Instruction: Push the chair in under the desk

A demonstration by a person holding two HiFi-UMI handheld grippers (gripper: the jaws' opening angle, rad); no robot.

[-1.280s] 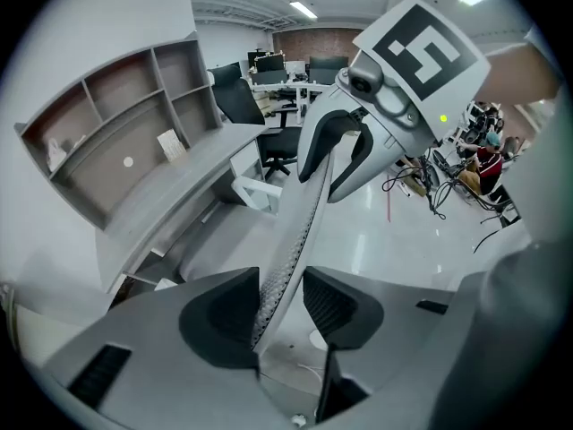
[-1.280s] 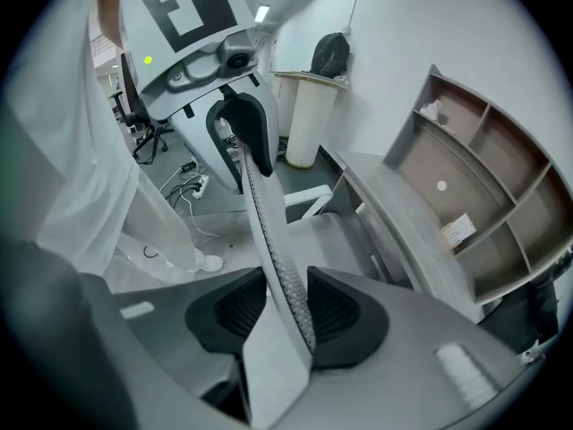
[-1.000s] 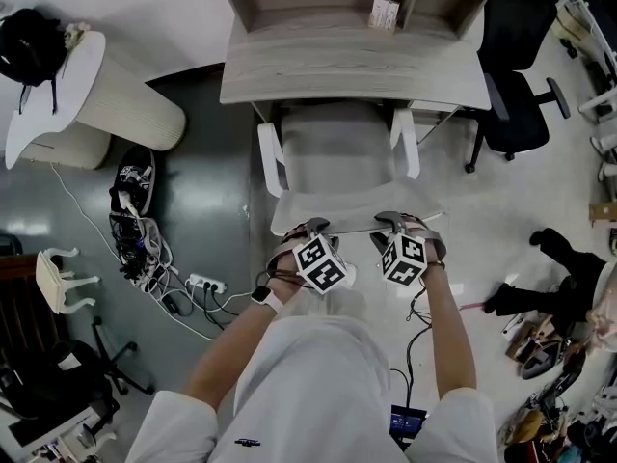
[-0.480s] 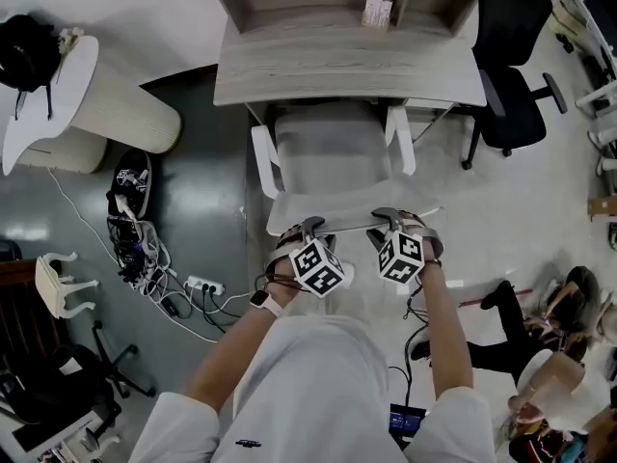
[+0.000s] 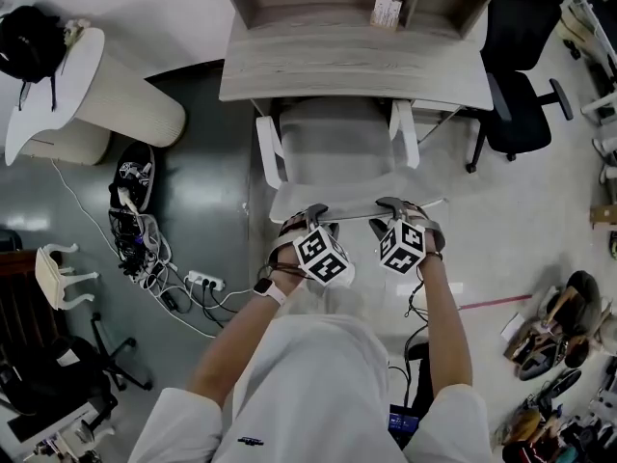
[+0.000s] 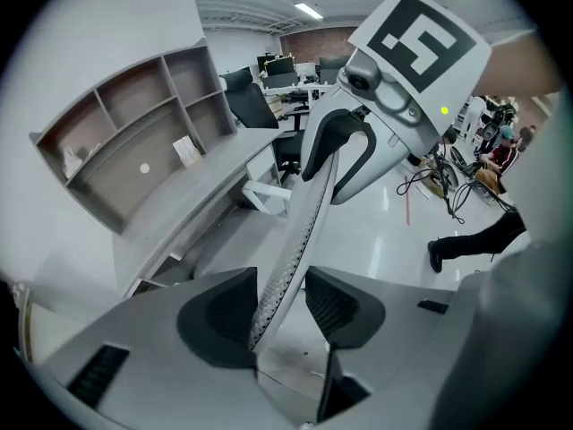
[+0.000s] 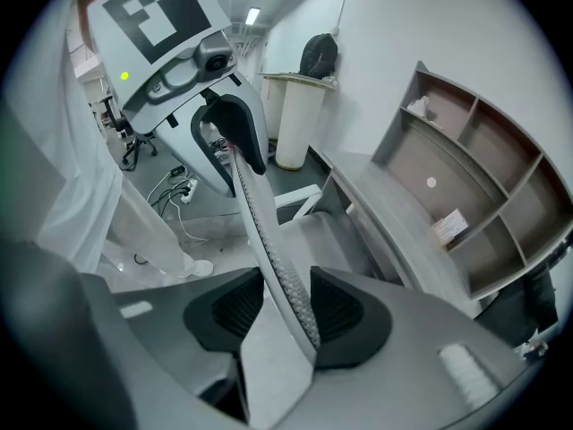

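Head view looks steeply down; both gripper views closely share the chair (image 5: 337,148).

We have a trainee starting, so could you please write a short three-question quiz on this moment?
1. What stands between the jaws of the left gripper and the right gripper?
2. In the head view, which side of the desk is the nearest black office chair on? A left, B right.
3. True or false: in the head view the power strip lies right of the white chair.
Key: 1. The top edge of the white chair's backrest; both pairs of jaws have just been opening. 2. B. 3. False: left.
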